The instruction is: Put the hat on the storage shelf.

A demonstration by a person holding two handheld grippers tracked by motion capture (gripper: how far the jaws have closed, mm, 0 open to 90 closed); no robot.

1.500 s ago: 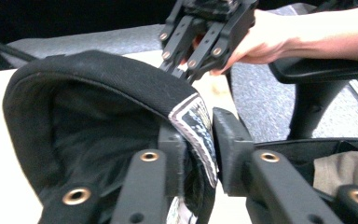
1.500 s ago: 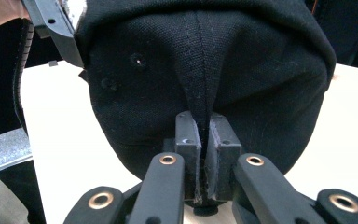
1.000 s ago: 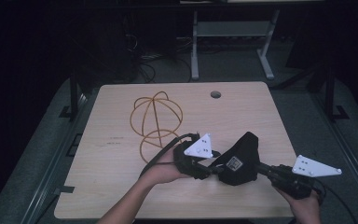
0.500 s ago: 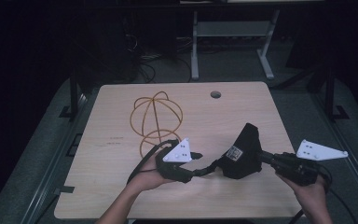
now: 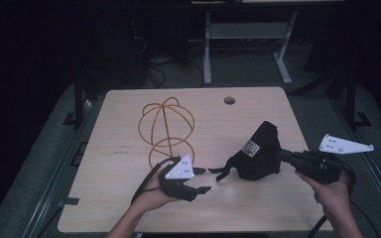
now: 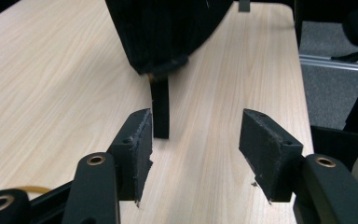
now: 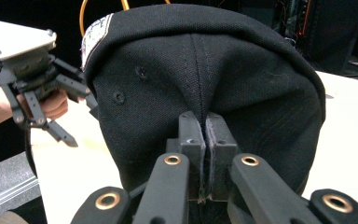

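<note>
A dark room surrounds one pale wooden table [image 5: 129, 198], with a single round cable hole [image 5: 229, 100] near its far edge and a metal stand on the floor behind it. On the table stands one wire frame [image 5: 166, 130] of orange-yellow hoops, a rounded cage on a smaller ring. There is one black cap [image 5: 259, 153], one strap [image 6: 160, 108] hanging from it, and two hand-held grippers.

The right gripper [image 7: 199, 154] is pinched tight on the cap's fabric, its two pads pressed together on a fold at the crown seam. The cap is lifted over the right half of the table, between the two hands. Its long axis runs roughly left to right in the high view, with the crown end toward the right gripper and the strap end pointing left, toward the left gripper. A small white label patch [image 5: 249, 148] faces up.

The left gripper [image 5: 201, 179] sits low over the near middle of the table, just beside the cap's strap end. Its jaws stand apart and have just been opening; in the left gripper view the strap dangles just beyond the left pad, touching neither pad.
</note>
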